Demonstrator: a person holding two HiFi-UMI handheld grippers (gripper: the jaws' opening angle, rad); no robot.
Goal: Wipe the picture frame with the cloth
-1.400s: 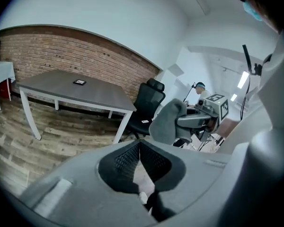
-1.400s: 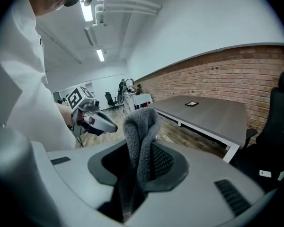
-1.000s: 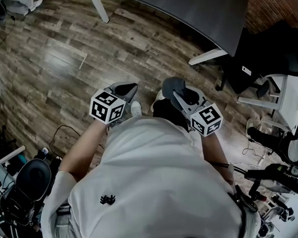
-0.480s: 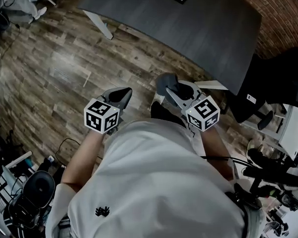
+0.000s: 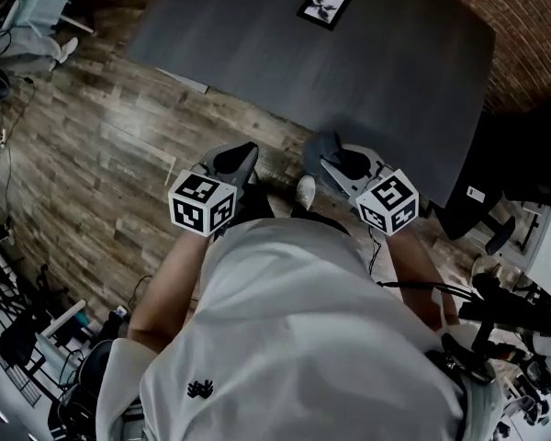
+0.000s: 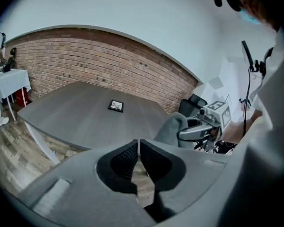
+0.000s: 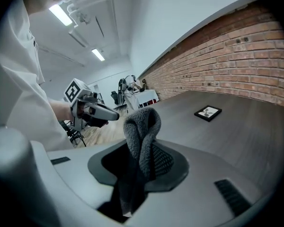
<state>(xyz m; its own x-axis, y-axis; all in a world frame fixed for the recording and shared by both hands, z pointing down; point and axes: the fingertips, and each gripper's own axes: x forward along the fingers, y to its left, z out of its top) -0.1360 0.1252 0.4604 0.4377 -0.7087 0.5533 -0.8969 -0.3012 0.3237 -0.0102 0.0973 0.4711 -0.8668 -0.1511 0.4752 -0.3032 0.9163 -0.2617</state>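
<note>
Picture frame lies flat on the table, far side, well apart from both grippers. Left gripper: jaws closed together, nothing between, short of the table's near edge. Right gripper: clamped on the grey cloth, seemingly over that edge. Only the right gripper view shows the grip plainly.
</note>
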